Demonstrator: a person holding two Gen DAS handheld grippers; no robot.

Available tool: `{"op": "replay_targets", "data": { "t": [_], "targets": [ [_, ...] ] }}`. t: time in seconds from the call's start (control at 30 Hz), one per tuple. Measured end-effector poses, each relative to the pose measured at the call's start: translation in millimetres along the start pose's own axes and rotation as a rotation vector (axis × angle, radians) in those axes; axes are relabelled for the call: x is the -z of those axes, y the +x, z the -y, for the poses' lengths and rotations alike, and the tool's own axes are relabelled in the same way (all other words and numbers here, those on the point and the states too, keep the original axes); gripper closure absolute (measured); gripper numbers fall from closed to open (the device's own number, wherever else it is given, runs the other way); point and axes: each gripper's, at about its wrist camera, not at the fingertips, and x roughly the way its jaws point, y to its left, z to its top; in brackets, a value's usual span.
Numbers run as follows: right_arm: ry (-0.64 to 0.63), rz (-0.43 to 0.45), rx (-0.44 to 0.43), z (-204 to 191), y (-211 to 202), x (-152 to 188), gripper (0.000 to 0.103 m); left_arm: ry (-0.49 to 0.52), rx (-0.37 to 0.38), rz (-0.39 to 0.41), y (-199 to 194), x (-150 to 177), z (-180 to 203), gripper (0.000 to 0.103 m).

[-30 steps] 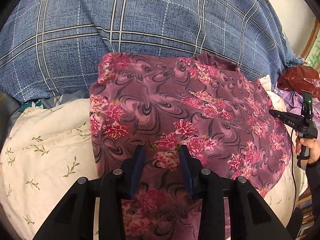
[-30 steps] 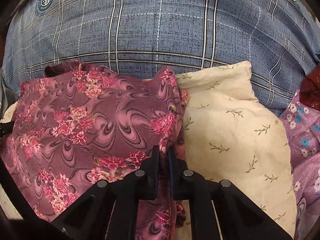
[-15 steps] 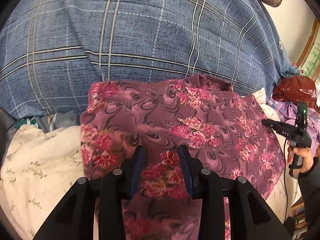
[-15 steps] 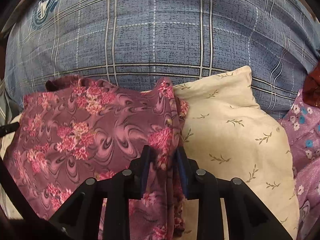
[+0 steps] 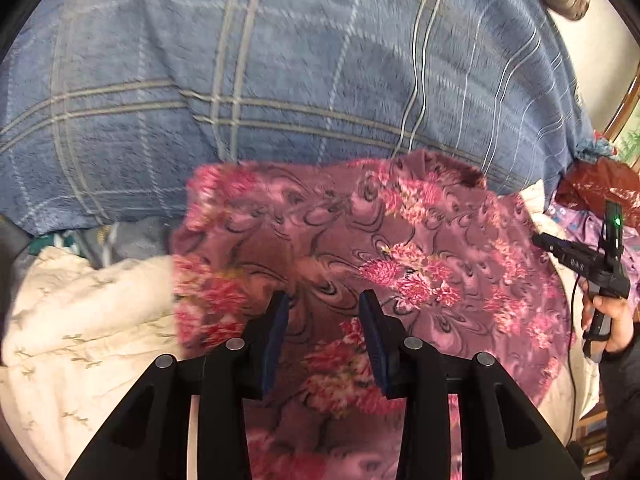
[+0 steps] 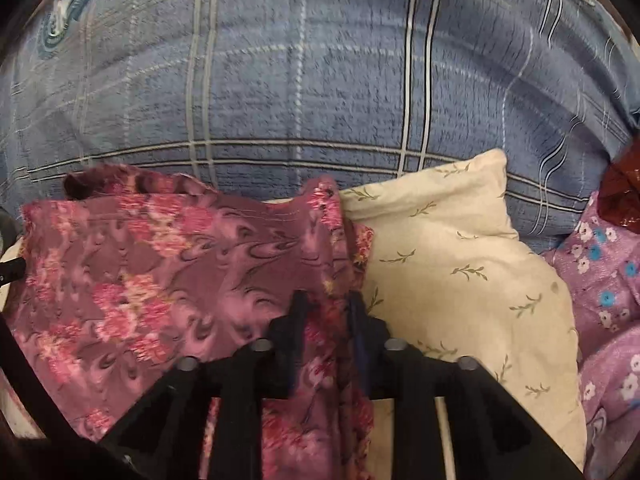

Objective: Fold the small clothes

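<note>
- There is one piece of clothing (image 5: 360, 248), two grippers, one cream pillow (image 6: 460, 264) and one big blue blanket (image 5: 280, 80).
- The left gripper (image 5: 323, 312) has its two fingers apart, and they are opening wider. The clothing is under and between them, but the pads do not press on it.
- The right gripper (image 6: 325, 312) is opening too. The right edge of the clothing runs between its fingers, and the pads sit off the cloth.
- In the left camera view a hand (image 5: 608, 320) at the right side holds the other gripper.
- The clothing is purple-pink with bright pink flowers and dark swirly lines. It looks soft and thin.
- It lies spread out on top of the cream pillow, with its far edge up against the blue blanket. Its top edge is a bit bumpy and its right edge is bunched in folds.
- The pillow is cream with little green leaf twigs on it.
- The blue blanket has white and grey check lines and is puffed up behind everything.
- At the right there is a light purple cloth with small flowers (image 6: 608, 280) and something shiny and dark red (image 5: 600, 188).
</note>
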Motion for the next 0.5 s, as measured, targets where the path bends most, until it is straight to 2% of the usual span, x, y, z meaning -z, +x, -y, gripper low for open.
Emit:
{"op": "replay_targets", "data": {
  "t": [0.03, 0.13, 0.23, 0.3, 0.37, 0.5],
  "targets": [
    [-0.005, 0.016, -0.001, -7.7, -10.5, 2.2, 0.065, -0.010, -0.001, 0.005, -7.9, 1.4, -4.0, 0.053],
    [-0.032, 0.049, -0.046, -30.0, -39.5, 6.8, 0.063, -0.040, -0.003, 0.030, -28.6, 4.3, -16.1, 0.046],
    [-0.061, 0.070, -0.109, -48.0, -68.0, 14.5, 0.060, -0.067, -0.019, 0.033, -39.2, 7.0, -30.0, 0.045],
    [-0.099, 0.082, -0.169, -73.4, -87.9, 23.2, 0.059, -0.088, -0.022, 0.031, -44.6, 10.9, -37.8, 0.045],
    [-0.134, 0.090, -0.226, -95.5, -103.2, 35.8, 0.053, -0.108, -0.011, 0.020, -47.8, 12.7, -46.2, 0.045],
    [-0.220, 0.087, -0.347, -160.7, -122.6, 63.2, 0.053, -0.133, 0.014, -0.001, -41.9, 11.6, -55.5, 0.045]
  ]
}}
